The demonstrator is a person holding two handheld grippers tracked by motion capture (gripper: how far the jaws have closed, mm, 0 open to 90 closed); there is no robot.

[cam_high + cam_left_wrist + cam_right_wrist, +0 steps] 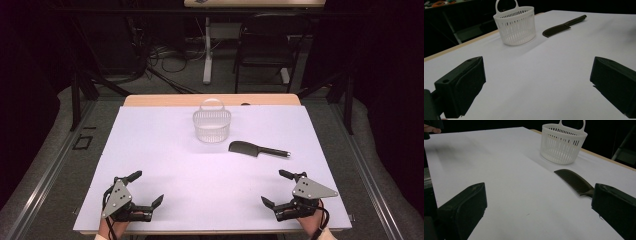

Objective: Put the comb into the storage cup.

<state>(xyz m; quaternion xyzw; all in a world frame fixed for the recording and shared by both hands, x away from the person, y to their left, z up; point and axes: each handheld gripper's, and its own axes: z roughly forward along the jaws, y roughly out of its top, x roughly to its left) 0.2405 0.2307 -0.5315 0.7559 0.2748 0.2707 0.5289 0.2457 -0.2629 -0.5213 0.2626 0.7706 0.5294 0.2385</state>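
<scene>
Both hands sit at the near edge of the white counter (165,150), one at each corner. The left hand-held gripper (148,188) has its jaws spread wide, nothing between them, just bare counter showing in the gap in the left gripper view. The right hand-held gripper (276,187) is the same story: jaws wide apart and empty, resting low over the near right corner.

Out toward the far middle stands a white slotted plastic basket (212,126), upright, its loop handle standing at the far rim. Just to its right and a touch nearer lies a black comb (257,149), flat on the counter, toothed end pointing toward the basket, slim handle trailing off to the right. The two are near each other but apart.

In the right gripper view the comb (574,181) lies just ahead of the right-hand jaw, the basket (563,143) beyond it.
</scene>
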